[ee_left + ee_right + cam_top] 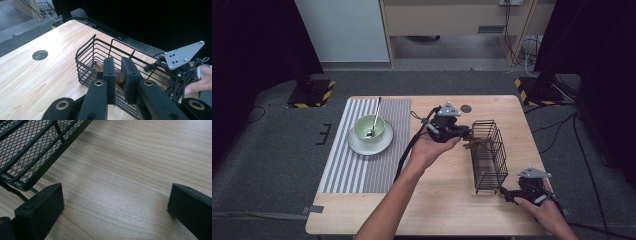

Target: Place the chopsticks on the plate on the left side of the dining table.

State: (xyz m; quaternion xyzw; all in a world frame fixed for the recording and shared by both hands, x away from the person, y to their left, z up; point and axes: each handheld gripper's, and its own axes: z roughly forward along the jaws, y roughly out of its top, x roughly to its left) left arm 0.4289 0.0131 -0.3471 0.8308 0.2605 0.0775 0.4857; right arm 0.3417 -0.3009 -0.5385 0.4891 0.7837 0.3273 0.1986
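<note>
A black wire basket [488,156] stands right of the table's middle. My left gripper [467,134] hovers at the basket's left rim, shut on a brown wooden piece [475,144] that reaches into the basket. In the left gripper view the jaws of my left gripper [119,63] pinch the brown wooden piece [120,77] above the basket [86,48]. My right gripper [507,193] rests low at the basket's near end. My right gripper [117,197] is open, with bare wood between its jaws and the basket's corner [25,157] just ahead to the left.
On a striped placemat [347,160] at the left, a green bowl [369,127] with a spoon [375,116] sits on a white plate [362,146]. A round hole [466,108] is in the table [447,200] behind the basket.
</note>
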